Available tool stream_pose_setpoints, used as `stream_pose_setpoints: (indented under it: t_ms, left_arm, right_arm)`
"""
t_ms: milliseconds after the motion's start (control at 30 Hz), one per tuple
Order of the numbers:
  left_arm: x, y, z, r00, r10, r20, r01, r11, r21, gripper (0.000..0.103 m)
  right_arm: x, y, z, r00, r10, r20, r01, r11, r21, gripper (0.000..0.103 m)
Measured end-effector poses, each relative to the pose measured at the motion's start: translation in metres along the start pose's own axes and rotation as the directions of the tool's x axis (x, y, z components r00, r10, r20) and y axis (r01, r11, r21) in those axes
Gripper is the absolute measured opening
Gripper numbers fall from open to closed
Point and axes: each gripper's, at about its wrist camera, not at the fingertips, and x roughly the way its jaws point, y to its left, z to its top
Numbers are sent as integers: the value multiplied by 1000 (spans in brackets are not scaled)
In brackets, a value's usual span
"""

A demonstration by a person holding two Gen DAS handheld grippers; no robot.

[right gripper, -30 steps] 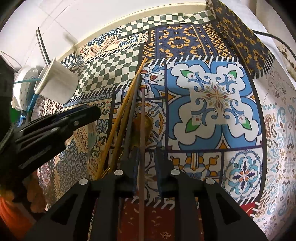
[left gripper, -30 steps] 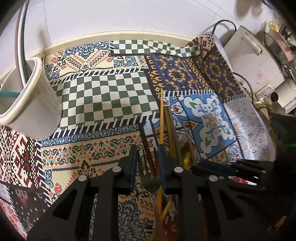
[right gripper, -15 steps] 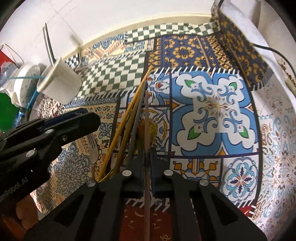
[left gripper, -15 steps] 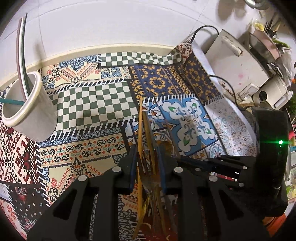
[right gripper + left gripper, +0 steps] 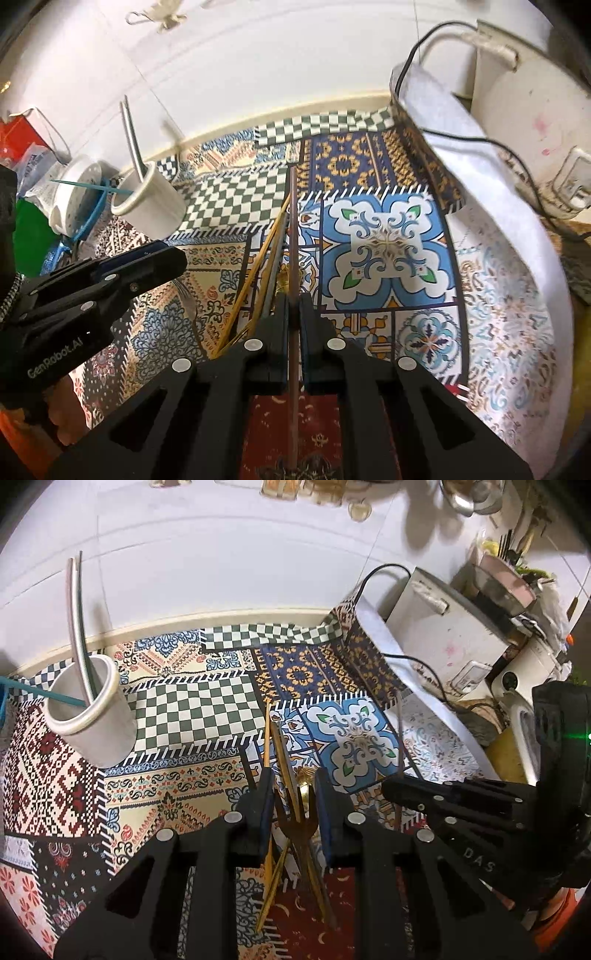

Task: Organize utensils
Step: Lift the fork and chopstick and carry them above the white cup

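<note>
The right claw [image 5: 291, 314], open a second ago, now clenches a brown chopstick [image 5: 291, 229]; the left claw [image 5: 293, 805] apparently grips a fork [image 5: 297, 825], both lifted.

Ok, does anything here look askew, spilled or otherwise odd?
Yes: the patterned cloth is rucked up against the white appliance at the far right corner, showing its white underside. Loose utensils lie crossed in a heap rather than sorted. The white cup stands upright; nothing spilled.

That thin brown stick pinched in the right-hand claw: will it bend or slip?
The brown chopstick looks straight beyond the right gripper, so probably stiff. It seems light for its length. Held by a narrow pinch partway along, it might swivel or slide.
</note>
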Motion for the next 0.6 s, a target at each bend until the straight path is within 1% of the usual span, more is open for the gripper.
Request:
stream_pose_setpoints:
  t_ms: [333, 600]
  left_arm:
    - [-34, -9, -14, 998, 2, 69, -2, 1000, -5, 21]
    - [-58, -9, -8, 991, -3, 133, 6, 1000, -27, 20]
  right_arm:
    - [-27, 13, -7, 998, -15, 68, 16, 1000, -21, 5]
    - [-48, 24, -2, 991, -15, 130, 21, 999, -44, 5]
